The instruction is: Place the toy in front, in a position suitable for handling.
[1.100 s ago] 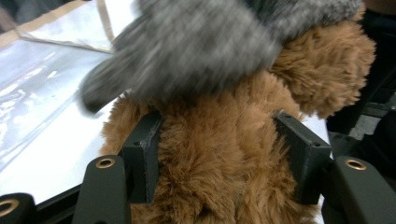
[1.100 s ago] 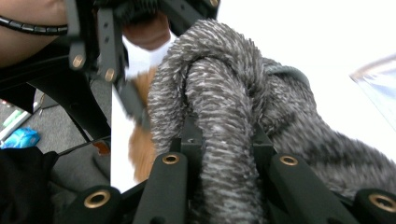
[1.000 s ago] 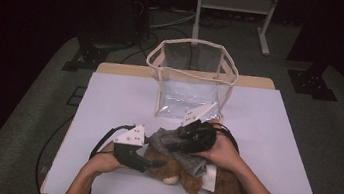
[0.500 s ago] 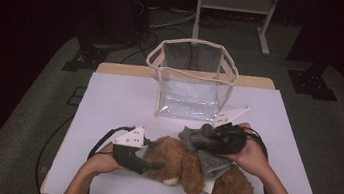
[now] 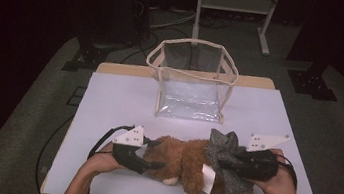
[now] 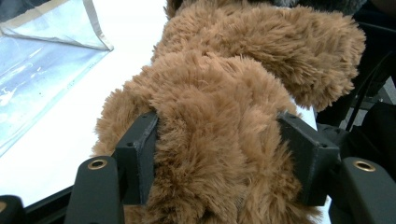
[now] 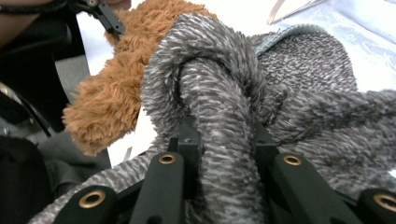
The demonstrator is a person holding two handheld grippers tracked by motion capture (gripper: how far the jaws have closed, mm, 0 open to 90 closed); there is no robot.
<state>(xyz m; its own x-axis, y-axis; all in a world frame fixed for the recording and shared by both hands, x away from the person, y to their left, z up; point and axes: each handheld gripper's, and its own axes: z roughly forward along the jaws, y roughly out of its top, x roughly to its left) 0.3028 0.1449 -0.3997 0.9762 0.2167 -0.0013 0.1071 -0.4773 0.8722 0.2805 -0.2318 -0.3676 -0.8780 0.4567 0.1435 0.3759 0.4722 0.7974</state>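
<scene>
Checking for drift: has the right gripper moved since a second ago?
Yes. The right gripper, shut on the grey knit cloth, has moved right, from below the clear bag's middle to beyond its right corner.

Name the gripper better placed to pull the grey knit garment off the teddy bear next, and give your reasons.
Right, probably. The right gripper is already shut on a fold of the grey knit garment, while the left gripper clamps the teddy bear, so it can anchor the bear.
</scene>
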